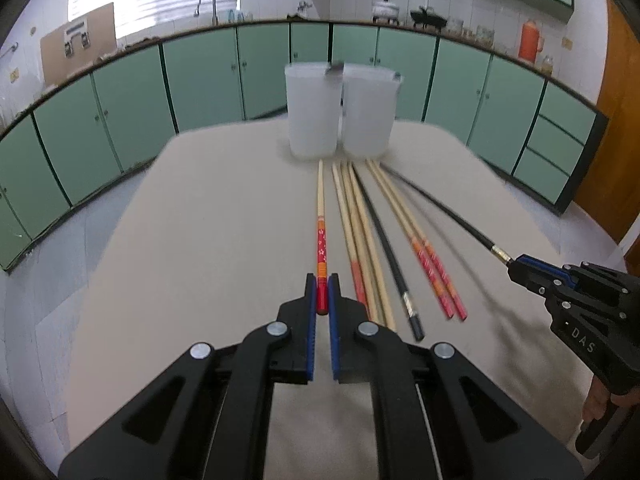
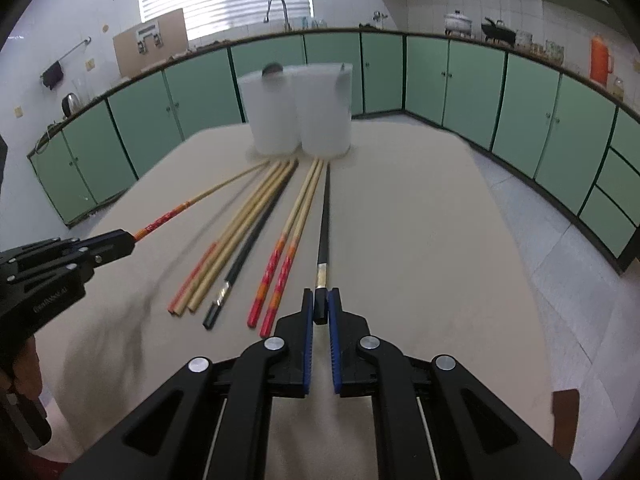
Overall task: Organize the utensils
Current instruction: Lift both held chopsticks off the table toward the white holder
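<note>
My left gripper [image 1: 322, 280] is shut on the red end of a wooden chopstick with a red flowered handle [image 1: 321, 216]; it also shows in the right wrist view [image 2: 176, 211], lifted at the handle end. My right gripper [image 2: 321, 294] is shut on the end of a black chopstick [image 2: 325, 216], which shows in the left wrist view [image 1: 440, 208] too. Several more chopsticks [image 1: 372, 240] lie side by side on the beige table [image 1: 200, 240], tips toward two translucent white cups [image 1: 312, 112] [image 1: 368, 114] at the far edge.
Each cup holds a utensil whose tip shows above the rim [image 2: 272, 69]. Green cabinets [image 1: 200, 76] line the walls behind the table. The table's far edge [image 2: 400, 122] is just behind the cups.
</note>
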`<state>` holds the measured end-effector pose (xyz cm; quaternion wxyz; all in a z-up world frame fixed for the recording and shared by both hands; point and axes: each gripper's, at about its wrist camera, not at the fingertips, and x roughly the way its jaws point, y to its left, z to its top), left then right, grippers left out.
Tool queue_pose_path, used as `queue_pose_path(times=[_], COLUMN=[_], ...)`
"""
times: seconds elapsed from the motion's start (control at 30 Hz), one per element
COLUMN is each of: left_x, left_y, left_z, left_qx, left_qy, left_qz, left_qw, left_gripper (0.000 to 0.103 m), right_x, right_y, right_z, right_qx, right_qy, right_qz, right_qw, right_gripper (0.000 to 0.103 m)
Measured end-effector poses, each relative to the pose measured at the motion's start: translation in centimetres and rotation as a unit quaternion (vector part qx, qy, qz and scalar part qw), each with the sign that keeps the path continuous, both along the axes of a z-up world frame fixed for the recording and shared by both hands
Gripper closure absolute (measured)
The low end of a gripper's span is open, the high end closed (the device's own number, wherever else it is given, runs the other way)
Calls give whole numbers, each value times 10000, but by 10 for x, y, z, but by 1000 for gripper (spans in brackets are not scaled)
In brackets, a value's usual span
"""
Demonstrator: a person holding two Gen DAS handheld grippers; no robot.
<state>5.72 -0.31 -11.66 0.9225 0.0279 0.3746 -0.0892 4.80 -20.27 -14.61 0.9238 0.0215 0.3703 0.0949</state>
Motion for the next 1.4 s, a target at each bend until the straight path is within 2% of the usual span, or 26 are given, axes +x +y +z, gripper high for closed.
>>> queue_pose_path(times=[0.17, 0.37, 0.5, 0.6, 0.9, 1.13, 1.27, 1.33, 1.4], left_x=[-3, -3, 2, 5, 3, 26, 32, 29, 26], left_y=[-1, -5, -1, 8, 10, 20, 26, 30, 32], left_z=[32, 53, 37, 24, 33, -14, -39, -43, -46], left_qx=[-47, -14, 6, -145, -91, -234, -291, -255, -258], left_qy=[-399, -417, -124, 143, -26, 257, 637, 690, 731], left_qz=[-48, -173, -149, -54, -90, 109, 136, 146, 156], left_qw=[9992, 9990, 9998, 9998, 9999, 9993, 9975, 9972, 9969], left_gripper=[98, 98, 98, 98, 98, 98, 96, 94, 86], right_x=[-1, 2, 4, 3, 3, 4, 2, 1, 1], right_y=[-4, -14, -17, -15, -13, -9, -4, -4, -4], right_z=[28, 65, 65, 55, 56, 41, 35, 33, 30], right_qx=[9, 24, 37, 76, 90, 122, 96, 110, 122], right_qy=[-318, -731, -710, -570, -613, -343, -255, -220, -205], right_qz=[-1, -32, -63, -68, -58, -66, -34, -35, -33], right_qw=[9995, 9973, 9975, 9983, 9981, 9993, 9996, 9997, 9997], right_gripper=[96, 96, 96, 96, 96, 96, 96, 96, 96])
